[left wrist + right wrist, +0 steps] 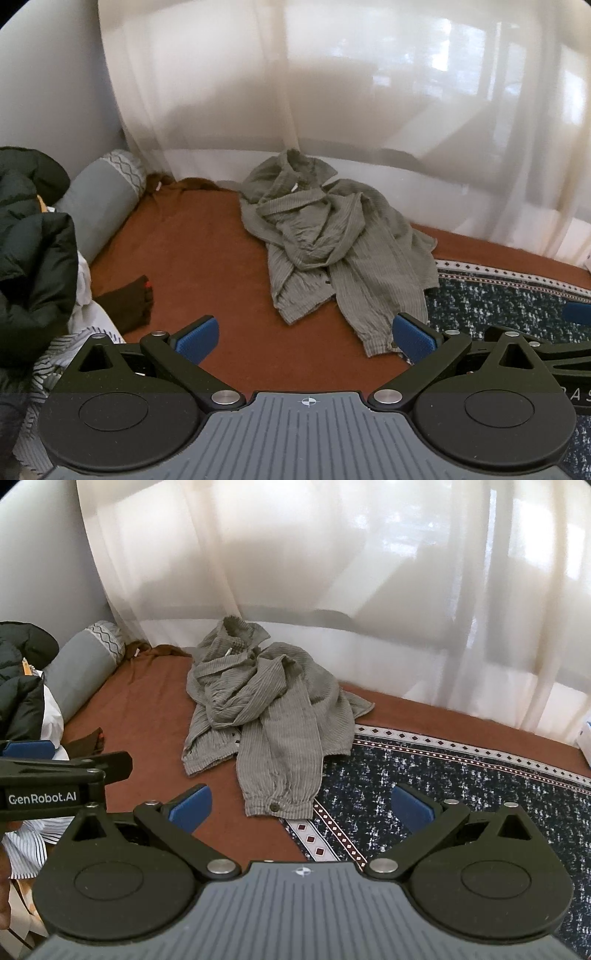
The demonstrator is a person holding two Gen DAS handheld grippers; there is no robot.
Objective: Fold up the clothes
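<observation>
A grey striped shirt (pixel 325 236) (pixel 266 701) lies crumpled on a rust-brown bed cover (pixel 192 251) (pixel 147 709), its collar toward the curtain and a buttoned cuff (pixel 275 806) nearest me. My left gripper (pixel 306 338) hovers over the cover in front of the shirt, jaws wide apart, nothing between the blue pads (pixel 197 338). My right gripper (pixel 303 806) stands open too, just short of the cuff. The left gripper's side shows at the left edge of the right wrist view, and the right gripper's at the right edge of the left wrist view.
A dark patterned blanket (pixel 498 306) (pixel 443 786) covers the right part of the bed. A grey bolster (pixel 99 199), black puffy jacket (pixel 33 240), dark sock (pixel 129 302) and striped white cloth (pixel 26 842) lie at the left. Sheer curtains (pixel 332 572) hang behind.
</observation>
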